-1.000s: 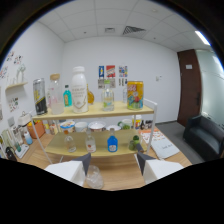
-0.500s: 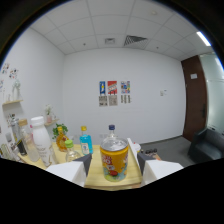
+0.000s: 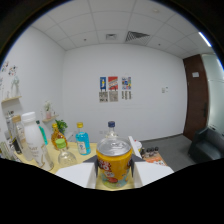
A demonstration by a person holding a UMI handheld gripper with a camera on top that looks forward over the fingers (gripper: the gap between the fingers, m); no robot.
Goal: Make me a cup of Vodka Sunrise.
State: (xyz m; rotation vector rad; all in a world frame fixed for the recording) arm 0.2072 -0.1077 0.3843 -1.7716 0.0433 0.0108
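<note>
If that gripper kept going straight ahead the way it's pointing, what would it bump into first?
Most likely the yellow can, which stands between the gripper fingers already, with its silver top facing the camera. A dark-capped bottle rises just behind it; how far behind is unclear.

Can between white fingers (image 3: 75, 174): yellow, orange print, silver top.
Beyond them: blue bottle (image 3: 83, 141), white bottle (image 3: 33, 138).
</note>
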